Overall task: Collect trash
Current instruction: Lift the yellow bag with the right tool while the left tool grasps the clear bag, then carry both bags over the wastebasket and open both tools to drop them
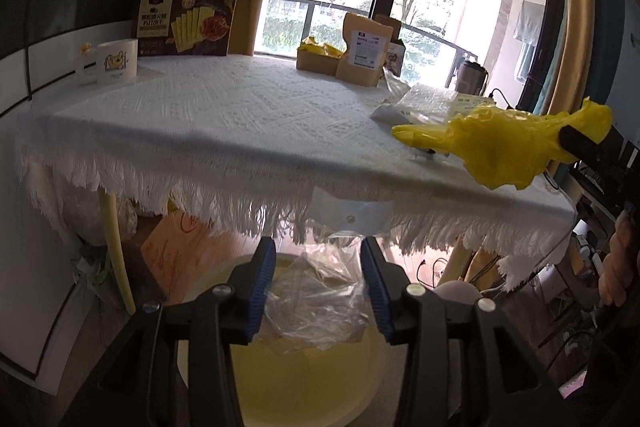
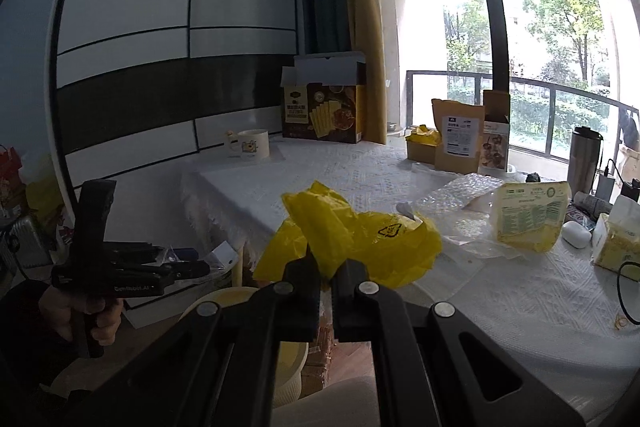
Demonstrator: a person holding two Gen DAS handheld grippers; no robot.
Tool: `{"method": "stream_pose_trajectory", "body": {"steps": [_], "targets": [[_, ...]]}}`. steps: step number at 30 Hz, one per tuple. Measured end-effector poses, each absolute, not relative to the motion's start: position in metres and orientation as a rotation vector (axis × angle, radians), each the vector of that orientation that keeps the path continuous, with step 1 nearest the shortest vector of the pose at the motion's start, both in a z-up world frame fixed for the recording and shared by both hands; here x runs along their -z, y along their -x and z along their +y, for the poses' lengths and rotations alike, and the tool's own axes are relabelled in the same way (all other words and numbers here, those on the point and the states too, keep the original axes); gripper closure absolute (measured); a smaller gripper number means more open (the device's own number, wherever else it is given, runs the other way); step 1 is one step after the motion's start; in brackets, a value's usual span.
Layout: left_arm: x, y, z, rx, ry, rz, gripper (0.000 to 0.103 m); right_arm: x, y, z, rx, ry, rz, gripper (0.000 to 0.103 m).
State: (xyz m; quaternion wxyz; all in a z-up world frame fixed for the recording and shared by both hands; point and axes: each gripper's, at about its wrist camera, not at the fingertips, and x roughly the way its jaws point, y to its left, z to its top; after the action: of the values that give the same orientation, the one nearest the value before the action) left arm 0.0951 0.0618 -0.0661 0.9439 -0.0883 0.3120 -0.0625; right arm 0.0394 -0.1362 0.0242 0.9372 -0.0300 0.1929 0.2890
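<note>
The right tool was pinching a crumpled yellow plastic bag, holding it in the air at the near edge of the desk. The left tool hung below the desk's fringe with its jaws spread over a pale yellow bin. Clear plastic wrap lay between them; whether the pads touched it I could not tell.

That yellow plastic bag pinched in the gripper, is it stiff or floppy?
Likely floppy: the yellow plastic bag crumples and droops around the right gripper. Probably very light, since a thin pinch holds it. Its glossy film could slip.
</note>
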Motion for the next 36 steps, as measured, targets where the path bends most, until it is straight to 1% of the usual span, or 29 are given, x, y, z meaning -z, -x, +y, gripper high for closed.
{"method": "stream_pose_trajectory", "body": {"steps": [6,8,11,21,34,35,36], "targets": [[0.088,-0.101,0.071,0.096,0.211,0.695,0.049,-0.015,-0.043,-0.119,-0.625,0.083,0.424,0.099],[0.095,-0.103,0.075,0.091,0.226,0.714,0.042,-0.013,-0.045,-0.114,-0.634,0.088,0.435,0.099],[0.102,-0.105,0.080,0.086,0.240,0.730,0.035,-0.008,-0.047,-0.104,-0.647,0.102,0.451,0.099],[0.097,-0.094,0.101,0.024,0.228,0.686,0.035,0.013,-0.056,-0.065,-0.721,0.161,0.519,0.099],[0.083,-0.076,0.136,-0.051,0.239,0.641,0.035,0.065,-0.071,-0.017,-0.826,0.227,0.692,0.099],[0.083,-0.075,0.137,-0.051,0.239,0.639,0.035,0.068,-0.070,-0.013,-0.825,0.239,0.701,0.096],[0.083,-0.075,0.137,-0.051,0.239,0.638,0.035,0.070,-0.071,-0.011,-0.826,0.246,0.709,0.088]]}}
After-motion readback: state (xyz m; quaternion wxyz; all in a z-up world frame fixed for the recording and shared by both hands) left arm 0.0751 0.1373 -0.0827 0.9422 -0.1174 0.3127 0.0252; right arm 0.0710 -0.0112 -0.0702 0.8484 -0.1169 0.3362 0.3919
